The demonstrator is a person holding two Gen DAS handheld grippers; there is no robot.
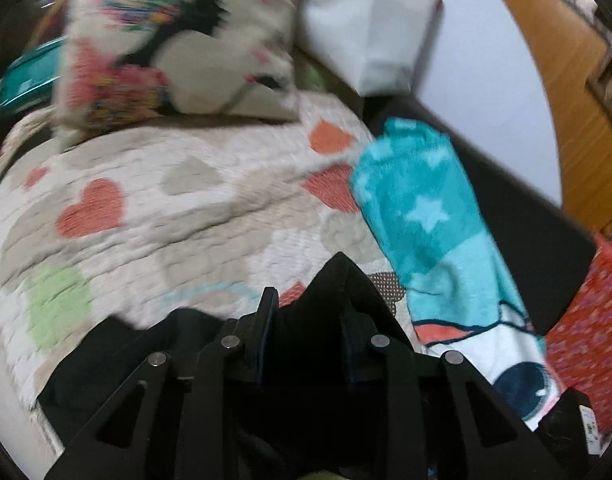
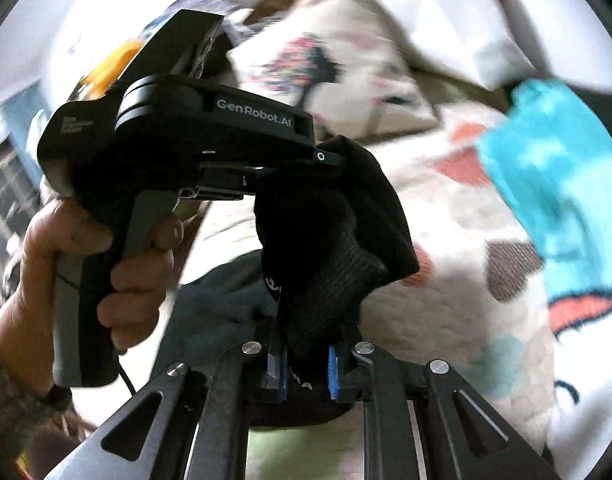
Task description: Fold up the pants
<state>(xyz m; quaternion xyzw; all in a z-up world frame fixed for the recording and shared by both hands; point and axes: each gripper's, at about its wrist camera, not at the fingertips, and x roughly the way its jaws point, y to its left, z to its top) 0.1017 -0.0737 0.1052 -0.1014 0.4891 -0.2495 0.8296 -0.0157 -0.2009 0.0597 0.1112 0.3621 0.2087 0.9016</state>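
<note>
2 tools (image 1: 306,320) (image 2: 304,354) pinch bunched black knit pants (image 2: 338,240).

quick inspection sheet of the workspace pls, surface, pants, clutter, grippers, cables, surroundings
surface: quilted bedspread with heart shapes, rumpled, views blurred by motion
job's things: black pants bunched and lifted off the bedspread, gripped in two places
clutter: turquoise star-print towel lying along one side; floral cushion at the far end; white pillow beside it; red patterned cloth at the edge
grippers: left hand-held gripper shut on the pants; right hand-held gripper shut on the pants; the left one shows in the right wrist view, held in a bare hand
cables: one thin black cable under the left handle
surroundings: wooden furniture, pale wall
</note>
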